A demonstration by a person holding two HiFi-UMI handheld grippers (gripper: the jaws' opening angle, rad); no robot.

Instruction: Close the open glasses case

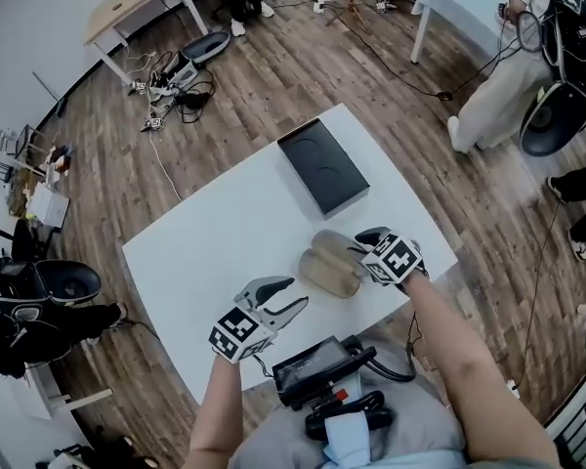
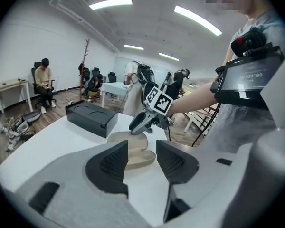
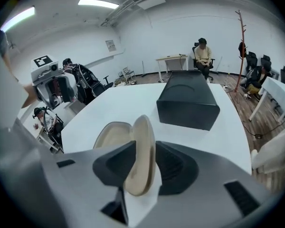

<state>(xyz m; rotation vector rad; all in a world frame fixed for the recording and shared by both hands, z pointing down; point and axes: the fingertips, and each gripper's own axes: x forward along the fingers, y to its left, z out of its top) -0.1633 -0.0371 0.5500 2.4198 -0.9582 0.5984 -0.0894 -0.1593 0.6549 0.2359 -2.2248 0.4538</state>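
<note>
glasses case | look: beige oval clamshell, smooth shell | state: open | pose: base flat, hollow side up; lid raised on hinge along one long edge, near upright | place: near black box, off its short end, not touching

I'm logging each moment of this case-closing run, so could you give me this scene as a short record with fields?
surface: white table
case: beige glasses case, open, with its lid standing upright
right gripper: jaws apart, one on each side of the lid
left gripper: jaws apart, nothing between them, off the case and pointing towards it
other item: black box on the table beyond the case, not touching it
task status: case not yet closed
</note>
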